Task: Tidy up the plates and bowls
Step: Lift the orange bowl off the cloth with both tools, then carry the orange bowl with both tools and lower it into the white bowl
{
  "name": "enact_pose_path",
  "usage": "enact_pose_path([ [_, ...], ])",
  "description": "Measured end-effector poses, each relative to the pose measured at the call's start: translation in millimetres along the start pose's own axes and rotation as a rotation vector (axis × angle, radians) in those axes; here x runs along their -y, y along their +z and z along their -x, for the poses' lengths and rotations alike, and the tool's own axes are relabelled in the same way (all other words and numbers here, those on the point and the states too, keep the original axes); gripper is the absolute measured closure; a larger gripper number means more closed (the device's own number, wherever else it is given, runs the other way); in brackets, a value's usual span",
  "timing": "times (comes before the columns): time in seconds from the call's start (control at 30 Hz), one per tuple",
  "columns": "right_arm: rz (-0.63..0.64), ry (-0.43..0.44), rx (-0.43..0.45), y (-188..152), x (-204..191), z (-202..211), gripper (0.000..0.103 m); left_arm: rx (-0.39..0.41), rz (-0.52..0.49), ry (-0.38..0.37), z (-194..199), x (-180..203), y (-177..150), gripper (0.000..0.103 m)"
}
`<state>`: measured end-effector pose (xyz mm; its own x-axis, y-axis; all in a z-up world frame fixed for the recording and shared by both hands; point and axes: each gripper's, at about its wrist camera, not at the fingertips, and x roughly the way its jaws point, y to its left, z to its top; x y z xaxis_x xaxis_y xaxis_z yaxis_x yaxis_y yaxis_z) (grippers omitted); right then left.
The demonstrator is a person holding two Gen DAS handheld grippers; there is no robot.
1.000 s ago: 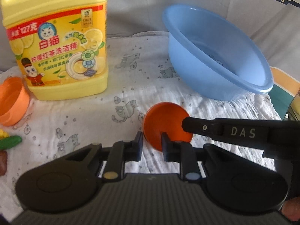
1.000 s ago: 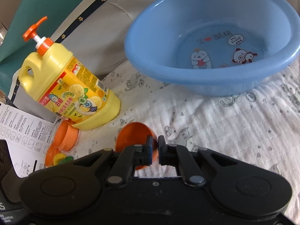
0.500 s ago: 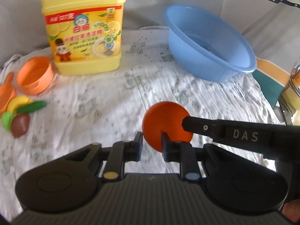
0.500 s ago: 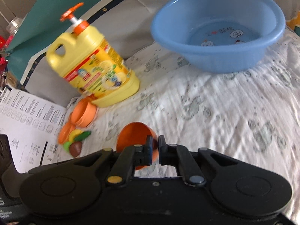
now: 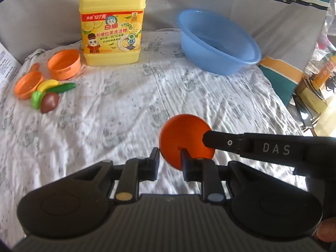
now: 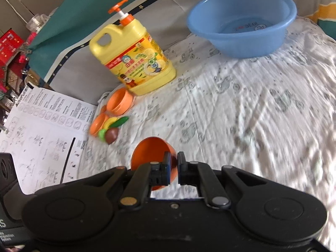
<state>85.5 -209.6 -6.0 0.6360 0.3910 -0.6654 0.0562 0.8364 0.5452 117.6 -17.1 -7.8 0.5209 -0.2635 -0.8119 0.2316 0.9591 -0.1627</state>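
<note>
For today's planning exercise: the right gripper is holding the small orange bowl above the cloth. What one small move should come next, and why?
Probably carry the orange bowl left toward the orange cup and orange pan by the detergent jug. The right gripper has its jaws shut on the bowl's rim, the bowl hangs above the cloth, and the other orange dishes sit grouped there.

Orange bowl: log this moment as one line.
right gripper: shut on orange bowl rim | bowl: lifted, tilted | left gripper: open, beside bowl | blue basin: behind
</note>
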Motion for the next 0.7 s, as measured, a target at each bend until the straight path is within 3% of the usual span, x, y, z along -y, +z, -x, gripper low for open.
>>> enact_pose_path([
  [0.4, 0.02, 0.005, -0.022, -52, 0, 45, 0.097, -0.001, 0.009, -0.014, 50, 12, -56, 0.082],
  [0.7, 0.054, -0.013, -0.059, -90, 2, 62, 0.096, -0.035, 0.034, -0.038, 58, 13, -93, 0.081],
])
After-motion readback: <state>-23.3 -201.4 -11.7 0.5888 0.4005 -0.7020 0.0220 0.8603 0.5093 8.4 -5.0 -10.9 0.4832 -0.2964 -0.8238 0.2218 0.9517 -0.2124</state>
